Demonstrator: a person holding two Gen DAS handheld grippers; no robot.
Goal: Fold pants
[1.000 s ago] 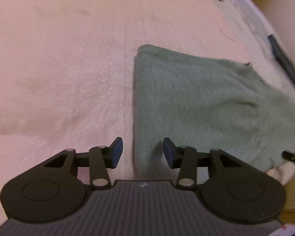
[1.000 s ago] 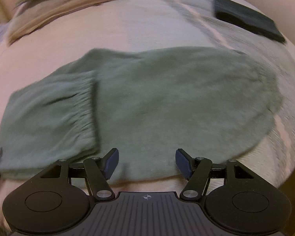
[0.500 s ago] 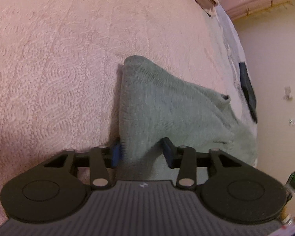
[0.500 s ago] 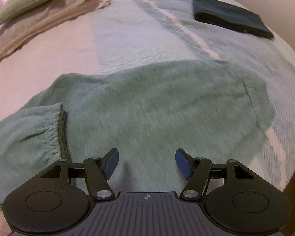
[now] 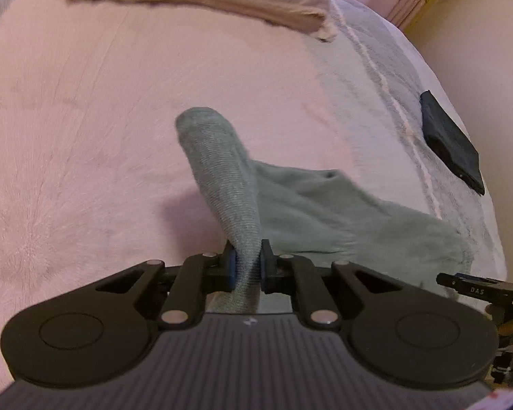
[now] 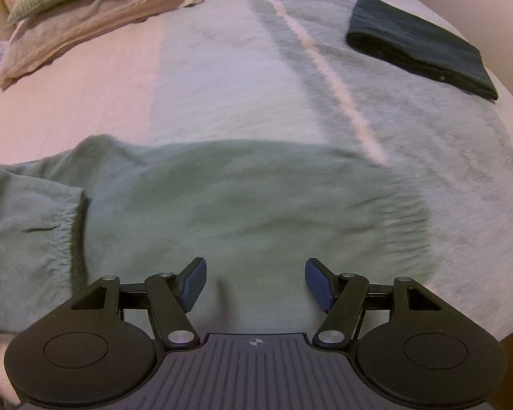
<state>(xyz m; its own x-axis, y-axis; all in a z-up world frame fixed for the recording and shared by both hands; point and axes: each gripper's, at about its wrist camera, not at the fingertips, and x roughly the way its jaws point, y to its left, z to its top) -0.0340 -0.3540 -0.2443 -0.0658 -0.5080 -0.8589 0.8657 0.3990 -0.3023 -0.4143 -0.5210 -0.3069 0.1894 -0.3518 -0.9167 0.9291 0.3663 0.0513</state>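
On the pink bed [image 5: 85,136], the left tool [image 5: 246,268] pinches the green pants [image 5: 325,212] edge, the right tool [image 6: 255,282] hangs wide; carry the fold over evenly

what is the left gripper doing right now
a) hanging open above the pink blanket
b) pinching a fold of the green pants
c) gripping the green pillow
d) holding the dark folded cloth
b: in the left wrist view the left gripper has its fingers clamped on a raised fold of the green pants.
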